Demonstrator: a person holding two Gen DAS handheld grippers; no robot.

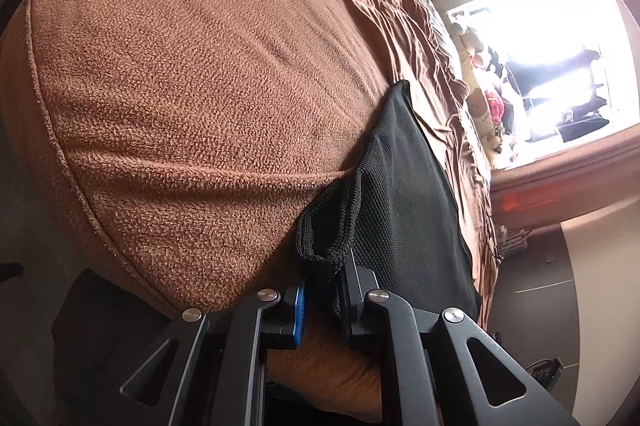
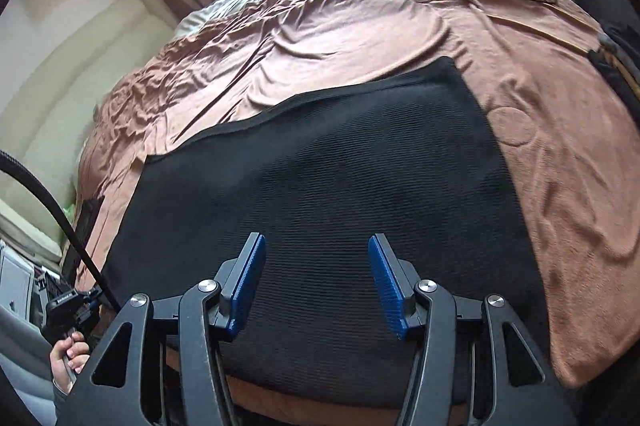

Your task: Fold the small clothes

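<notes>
A black knitted garment (image 2: pixel 320 185) lies spread flat on a brown towel (image 2: pixel 560 165) on the bed. My right gripper (image 2: pixel 316 266) is open, its blue pads (image 2: pixel 248 278) just above the garment's near part, holding nothing. In the left wrist view, my left gripper (image 1: pixel 324 290) is shut on the bunched ribbed edge of the black garment (image 1: pixel 400 193), next to the brown towel (image 1: pixel 180 85). The cloth hides the fingertips.
A crumpled brown sheet (image 2: pixel 280 37) covers the bed beyond the towel. Soft toys (image 1: pixel 488 93) and a bright window (image 1: pixel 540 45) lie at the bed's far end. A black cable (image 2: pixel 52 193) and a person's hand (image 2: pixel 68 354) show at the left. A headboard (image 2: pixel 80 65) is on the left.
</notes>
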